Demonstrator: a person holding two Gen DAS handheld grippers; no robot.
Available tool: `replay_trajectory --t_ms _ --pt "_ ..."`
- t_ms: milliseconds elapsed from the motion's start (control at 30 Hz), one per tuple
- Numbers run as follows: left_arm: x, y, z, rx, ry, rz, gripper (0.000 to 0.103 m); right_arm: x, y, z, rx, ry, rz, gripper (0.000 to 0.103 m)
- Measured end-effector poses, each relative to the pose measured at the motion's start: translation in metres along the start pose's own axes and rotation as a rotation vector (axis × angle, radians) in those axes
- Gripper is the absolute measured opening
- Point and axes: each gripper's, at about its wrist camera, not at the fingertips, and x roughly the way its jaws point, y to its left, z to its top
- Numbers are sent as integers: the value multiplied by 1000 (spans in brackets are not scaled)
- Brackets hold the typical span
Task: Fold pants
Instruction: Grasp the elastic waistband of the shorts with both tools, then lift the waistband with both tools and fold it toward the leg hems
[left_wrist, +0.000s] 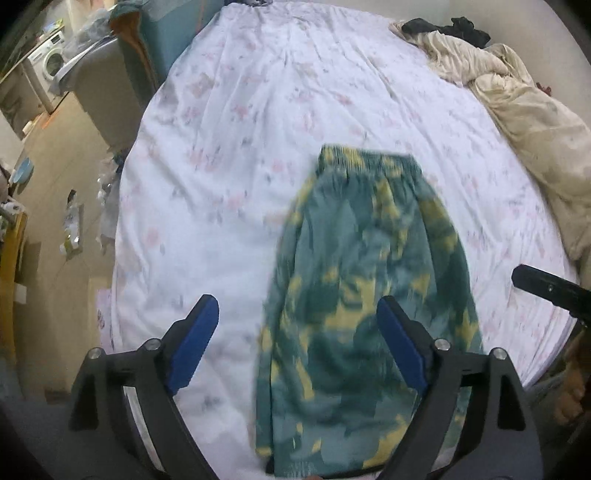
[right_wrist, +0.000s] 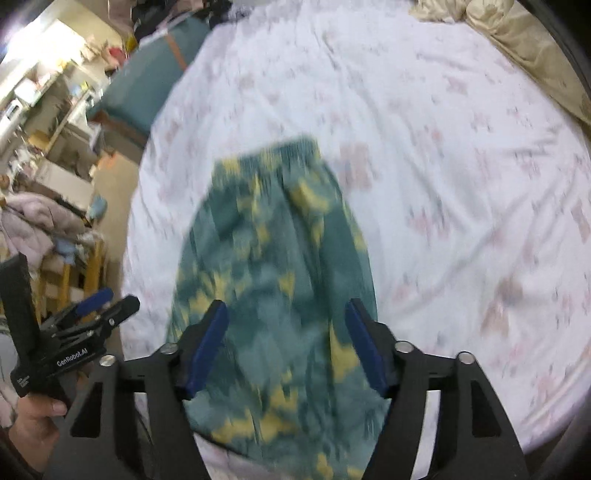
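The left gripper (left_wrist: 297, 341) has black angular arms with triangular cut-outs, round silver screws on top, and ridged blue pads (left_wrist: 194, 341) lining its fingers. The right gripper (right_wrist: 286, 345) is built the same: black frame, silver screws, blue pads (right_wrist: 207, 345). Beside it the left tool's black body carries white "GenRobot.AI" lettering, with a bare-skinned hand (right_wrist: 35, 424) around its handle.

Motion-blurred pants (left_wrist: 365, 295) run off the bottom edge.
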Motion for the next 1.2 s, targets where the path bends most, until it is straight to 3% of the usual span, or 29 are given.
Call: replay_trajectory --t_ms 267,433,667,733,800,867,967,1033,1100,1200 --pt "41 6 69 75 -63 -13 85 35 -14 68 14 -43 57 71" --pt "90 0 96 59 1 -101 84 70 -25 102 -15 -37 62 70" --pt "143 -10 117 140 47 -79 81 123 -41 131 -4 7 52 70" --pt "153 -8 124 158 42 -112 75 138 -49 136 13 32 54 70" --pt "162 -9 131 182 70 -189 45 150 -55 137 23 53 61 70" --pt "167 -12 134 204 98 -266 27 161 -59 137 33 74 69 67" --pt "163 -14 137 223 83 -275 19 170 -60 139 32 83 79 56" --pt "160 -11 140 208 82 -299 15 170 -55 142 5 86 120 27" --pt "154 -12 143 216 58 -297 13 166 -44 148 -49 69 100 20" --pt "131 -12 155 215 -42 -271 13 147 -30 157 -104 -17 98 16"
